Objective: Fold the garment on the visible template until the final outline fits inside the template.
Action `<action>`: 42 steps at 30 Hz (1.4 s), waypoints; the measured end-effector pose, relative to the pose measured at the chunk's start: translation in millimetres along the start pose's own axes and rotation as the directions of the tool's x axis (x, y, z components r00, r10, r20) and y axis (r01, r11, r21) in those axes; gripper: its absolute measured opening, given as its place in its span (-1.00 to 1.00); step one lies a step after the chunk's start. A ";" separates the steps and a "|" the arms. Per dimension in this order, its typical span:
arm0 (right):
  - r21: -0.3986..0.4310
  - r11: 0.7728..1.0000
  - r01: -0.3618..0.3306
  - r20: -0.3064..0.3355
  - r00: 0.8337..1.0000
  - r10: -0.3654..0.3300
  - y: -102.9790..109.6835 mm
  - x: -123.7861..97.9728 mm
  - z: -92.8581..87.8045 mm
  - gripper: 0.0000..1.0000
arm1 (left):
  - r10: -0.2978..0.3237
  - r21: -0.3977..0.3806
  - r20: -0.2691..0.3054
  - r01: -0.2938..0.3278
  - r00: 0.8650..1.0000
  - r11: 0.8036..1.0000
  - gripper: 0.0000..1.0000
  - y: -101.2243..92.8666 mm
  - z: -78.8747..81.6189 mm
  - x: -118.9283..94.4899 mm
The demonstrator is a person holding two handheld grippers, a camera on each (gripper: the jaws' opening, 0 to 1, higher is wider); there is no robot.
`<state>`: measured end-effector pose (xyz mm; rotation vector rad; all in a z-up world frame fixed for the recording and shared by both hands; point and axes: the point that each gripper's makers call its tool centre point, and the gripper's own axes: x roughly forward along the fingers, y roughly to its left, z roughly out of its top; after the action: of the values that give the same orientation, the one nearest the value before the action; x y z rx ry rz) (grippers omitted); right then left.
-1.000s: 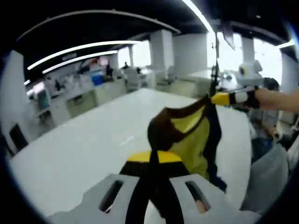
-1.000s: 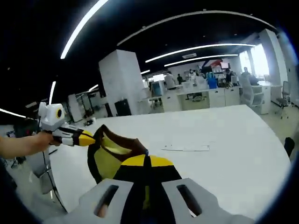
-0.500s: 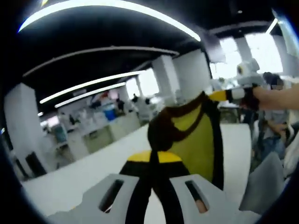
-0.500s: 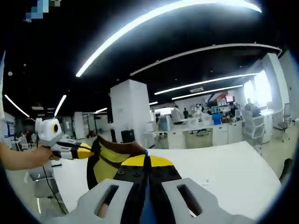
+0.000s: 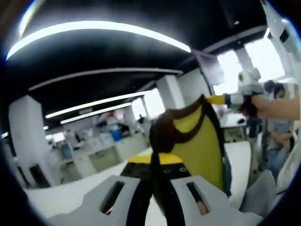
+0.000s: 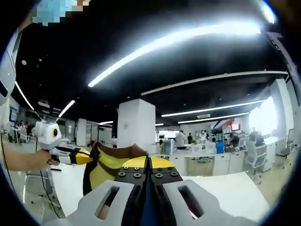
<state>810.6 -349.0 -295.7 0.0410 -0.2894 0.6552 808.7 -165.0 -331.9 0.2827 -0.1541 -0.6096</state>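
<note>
you hold the yellow fabric garment with dark brown trim (image 5: 200, 141) stretched in the air above the white table (image 6: 235, 195). your left gripper (image 5: 157, 162) is clamped on 1 edge of it, and your right gripper (image 6: 148, 165) pinches the other edge, both pairs of jaws closed on cloth.

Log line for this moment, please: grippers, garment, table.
left gripper: shut on garment | right gripper: shut on garment | garment: yellow and dark, held up between both grippers | table: white, below
</note>
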 end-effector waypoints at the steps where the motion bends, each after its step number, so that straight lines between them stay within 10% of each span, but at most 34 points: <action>1: -0.002 1.000 0.000 0.011 1.000 0.000 0.7 -2.4 4.5 -0.98 | 0.002 0.006 0.009 -0.002 1.000 1.000 -1.00 -1.7 5.2 -2.3; 14: 0.022 1.000 -0.020 0.003 1.000 0.020 6.5 -24.1 -1.0 -0.98 | 0.016 0.016 0.002 -0.016 1.000 1.000 -1.00 -18.4 6.9 -20.1; 28: -0.003 0.996 -0.091 0.049 0.995 0.091 30.0 -36.5 41.2 -0.98 | 0.016 0.047 0.017 -0.016 1.000 0.999 -1.00 -31.5 36.5 -50.1; 42: 0.021 0.995 -0.099 -0.028 0.995 0.099 36.2 -41.2 21.2 -0.98 | 0.026 -0.061 -0.010 -0.026 1.000 0.998 -1.00 -33.6 21.8 -57.0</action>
<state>752.3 -347.5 -288.8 0.0362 -0.2587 0.7566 739.4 -162.8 -324.9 0.2244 -0.1295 -0.5861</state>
